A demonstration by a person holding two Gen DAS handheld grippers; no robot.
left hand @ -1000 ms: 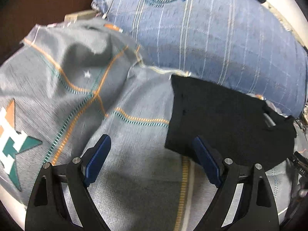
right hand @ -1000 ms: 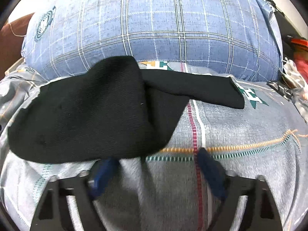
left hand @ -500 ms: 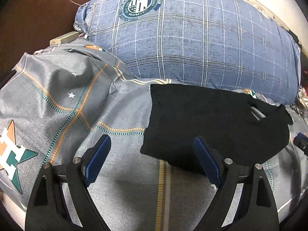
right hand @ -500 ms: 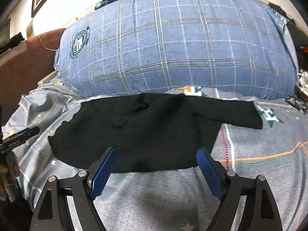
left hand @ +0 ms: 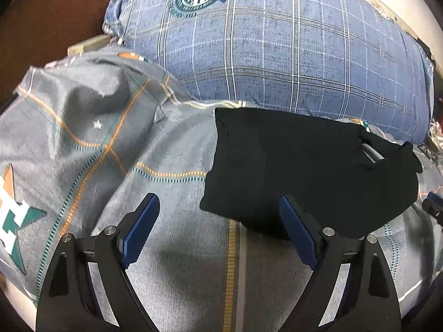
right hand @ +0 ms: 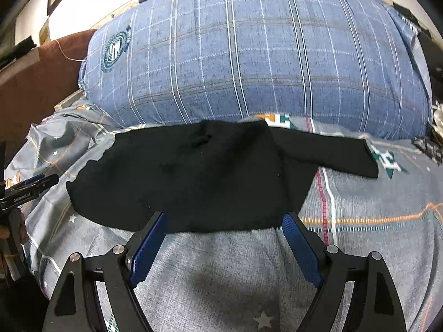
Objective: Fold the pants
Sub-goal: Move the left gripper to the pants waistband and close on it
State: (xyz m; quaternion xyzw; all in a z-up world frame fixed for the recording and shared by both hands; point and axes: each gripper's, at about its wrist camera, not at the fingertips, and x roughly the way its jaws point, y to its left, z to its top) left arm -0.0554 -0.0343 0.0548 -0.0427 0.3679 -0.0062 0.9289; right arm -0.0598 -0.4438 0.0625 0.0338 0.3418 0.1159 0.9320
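Observation:
The black pants (left hand: 304, 166) lie folded on the grey patterned bedsheet (left hand: 180, 249), in front of a blue plaid pillow. In the right wrist view the pants (right hand: 193, 174) spread wide, with one leg end reaching right (right hand: 346, 155). My left gripper (left hand: 218, 229) is open and empty, hovering over the sheet at the pants' left near edge. My right gripper (right hand: 224, 238) is open and empty, just in front of the pants' near edge. The left gripper's tip shows at the far left of the right wrist view (right hand: 30, 188).
A large blue plaid pillow (left hand: 277, 55) with a round crest lies behind the pants, also in the right wrist view (right hand: 263, 55). A brown headboard or furniture (left hand: 49, 13) stands at the back left. The sheet is wrinkled at the left (left hand: 91, 102).
Both grippers have pulled back and risen from the pants, which now lie still on the sheet. The right gripper's view shows more of the pillow and the pants farther off.

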